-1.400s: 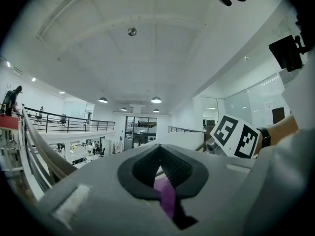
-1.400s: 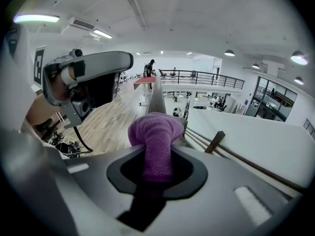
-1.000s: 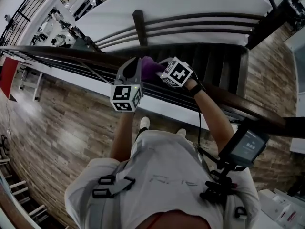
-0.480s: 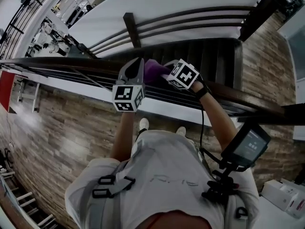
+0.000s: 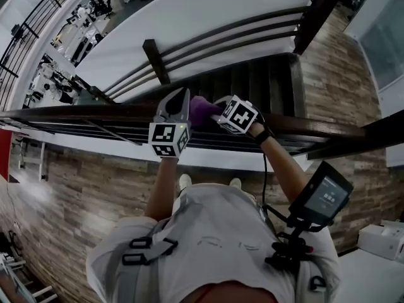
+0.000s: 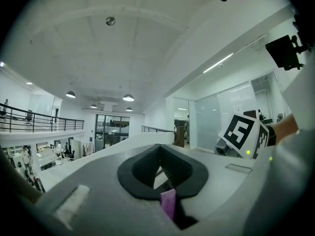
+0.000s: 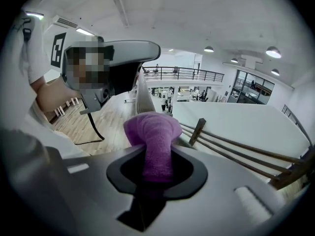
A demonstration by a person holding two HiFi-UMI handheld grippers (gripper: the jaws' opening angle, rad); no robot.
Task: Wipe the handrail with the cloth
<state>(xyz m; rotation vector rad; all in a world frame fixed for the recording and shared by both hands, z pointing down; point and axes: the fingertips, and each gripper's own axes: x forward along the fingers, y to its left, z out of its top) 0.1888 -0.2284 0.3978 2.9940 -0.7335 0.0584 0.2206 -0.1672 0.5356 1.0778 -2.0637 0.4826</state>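
My right tongs (image 5: 215, 106) are clenched on the purple cloth (image 5: 202, 110), which bunches out ahead of them and rests on the dark handrail (image 5: 88, 112). My left tongs (image 5: 178, 100) sit just beside it and, in the left gripper view, pinch a thin purple sliver of it. The only markings I can see are the black-and-white square markers on the left cube (image 5: 168, 139) and the right cube (image 5: 238, 113); print on the chest-mounted screen (image 5: 325, 197) is too small to read.
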